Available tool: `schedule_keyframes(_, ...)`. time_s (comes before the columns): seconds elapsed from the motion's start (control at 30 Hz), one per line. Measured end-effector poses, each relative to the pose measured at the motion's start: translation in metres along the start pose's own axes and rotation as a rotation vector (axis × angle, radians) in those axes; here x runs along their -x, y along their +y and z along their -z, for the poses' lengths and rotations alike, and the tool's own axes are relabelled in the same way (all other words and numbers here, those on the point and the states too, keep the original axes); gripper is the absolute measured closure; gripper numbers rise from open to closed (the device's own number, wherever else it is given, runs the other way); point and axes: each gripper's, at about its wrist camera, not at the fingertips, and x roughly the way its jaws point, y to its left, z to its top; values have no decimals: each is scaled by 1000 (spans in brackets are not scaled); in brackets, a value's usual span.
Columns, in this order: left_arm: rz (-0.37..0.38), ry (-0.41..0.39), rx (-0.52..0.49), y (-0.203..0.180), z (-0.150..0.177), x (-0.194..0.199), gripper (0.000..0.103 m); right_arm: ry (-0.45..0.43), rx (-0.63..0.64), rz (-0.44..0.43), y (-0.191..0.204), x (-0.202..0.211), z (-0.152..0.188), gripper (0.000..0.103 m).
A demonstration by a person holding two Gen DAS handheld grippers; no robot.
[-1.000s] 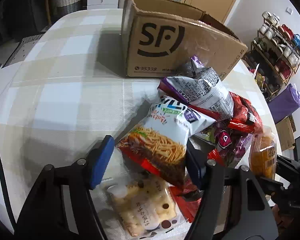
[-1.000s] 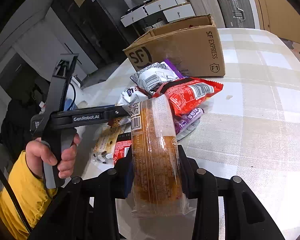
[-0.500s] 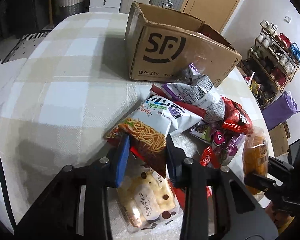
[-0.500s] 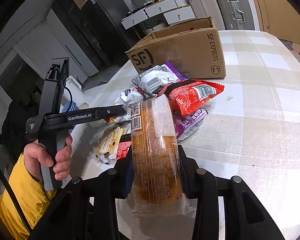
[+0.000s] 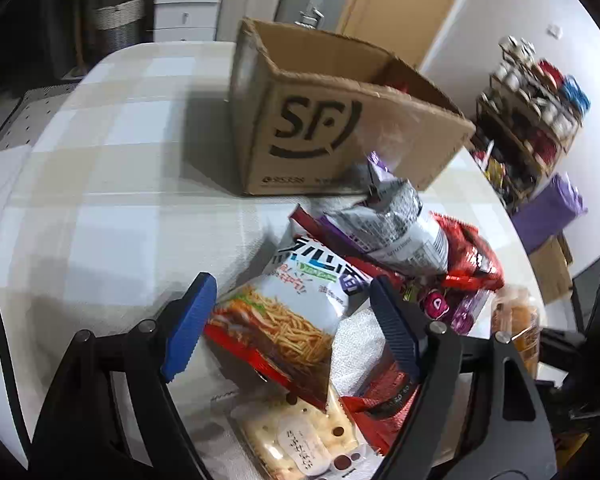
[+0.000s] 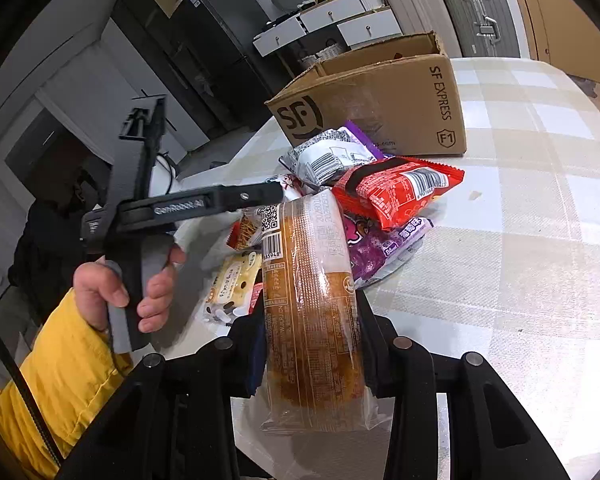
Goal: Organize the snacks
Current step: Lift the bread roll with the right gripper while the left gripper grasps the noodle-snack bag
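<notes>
A pile of snack bags lies on the checked table in front of an open cardboard SF box [image 5: 340, 128]. My left gripper [image 5: 288, 316] is open, its blue fingers either side of a white and red bag of potato sticks [image 5: 296, 312] that leans on the pile. A cheese-pattern cracker pack [image 5: 300, 440] lies under it. My right gripper [image 6: 310, 320] is shut on a clear-wrapped brown cake pack [image 6: 312, 320], held above the table's near edge. The box [image 6: 380, 104] stands beyond it, behind a red bag [image 6: 396, 192].
A grey and purple bag [image 5: 396, 224], red bags [image 5: 472, 252] and a purple pack [image 6: 380, 248] make up the pile. Bare tablecloth [image 5: 100, 208] lies left of the pile and to its right [image 6: 540, 240]. Drawers and suitcases stand behind the table.
My left gripper was nearly shut around the potato-stick bag's corner half a second ago and has now opened wide again, moving closer over the pile. My right gripper has kept its hold on the cake pack.
</notes>
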Motion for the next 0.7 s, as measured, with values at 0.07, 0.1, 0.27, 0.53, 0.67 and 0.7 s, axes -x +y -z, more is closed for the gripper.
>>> schedule_keyframes(0.07,-1,23,-27,-4,1,-9,26,3,-5,-6,-1,0,0,65)
schedule_keyframes(0.1,-19,41,-43,-6,2,-13,27,4,-8,-9,-1,0,-1,65)
schedule_keyframes(0.27,-51,78,-93,-12,9,-25,47,0,-15,-13,-1,1,-1,65)
schedule_keyframes(0.53,-63,65,-68,-12,13,-20,57,-8,-15,-13,-2,4,0,65)
schedule_keyframes(0.67,-86,52,-71,-13,22,-9,57,-31,-27,-32,-4,9,-1,65)
schedule_keyframes(0.7,-89,47,-67,-13,23,-6,57,-40,-27,-38,-4,11,-1,65)
